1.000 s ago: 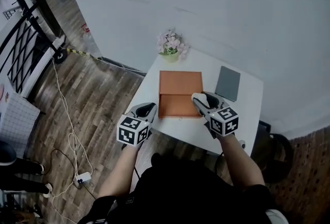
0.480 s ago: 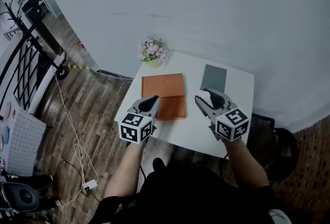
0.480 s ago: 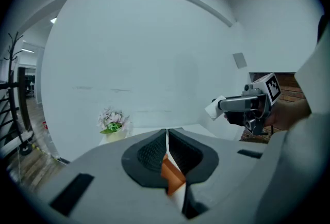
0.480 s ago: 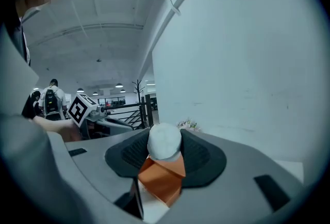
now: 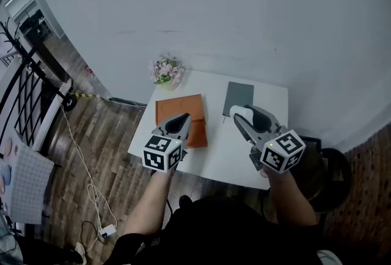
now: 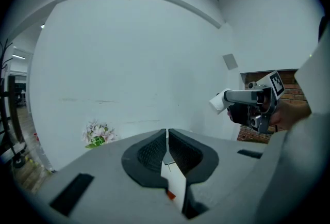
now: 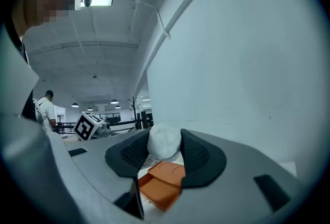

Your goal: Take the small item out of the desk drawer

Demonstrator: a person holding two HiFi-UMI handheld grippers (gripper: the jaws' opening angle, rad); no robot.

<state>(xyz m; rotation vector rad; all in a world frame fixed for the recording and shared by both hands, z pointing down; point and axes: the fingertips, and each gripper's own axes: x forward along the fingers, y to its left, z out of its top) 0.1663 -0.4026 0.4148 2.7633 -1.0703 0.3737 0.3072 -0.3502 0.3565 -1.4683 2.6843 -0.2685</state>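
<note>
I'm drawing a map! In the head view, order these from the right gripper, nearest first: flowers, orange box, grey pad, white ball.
1. White ball, in the right gripper.
2. Grey pad, just behind.
3. Orange box, to the left.
4. Flowers, back-left corner.

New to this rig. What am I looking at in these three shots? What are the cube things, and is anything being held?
There is no robot here. A person holds a hand-operated claw in each hand, and the marker cubes are part of those claws. The top-down picture comes from a camera on the person's head. The other two come from cameras riding on each claw, looking along its jaws. On the white desk are an orange drawer box, a grey pad and flowers. The right claw grips a small white lump, held in the air over the desk. The left claw is shut with nothing in it.
</note>
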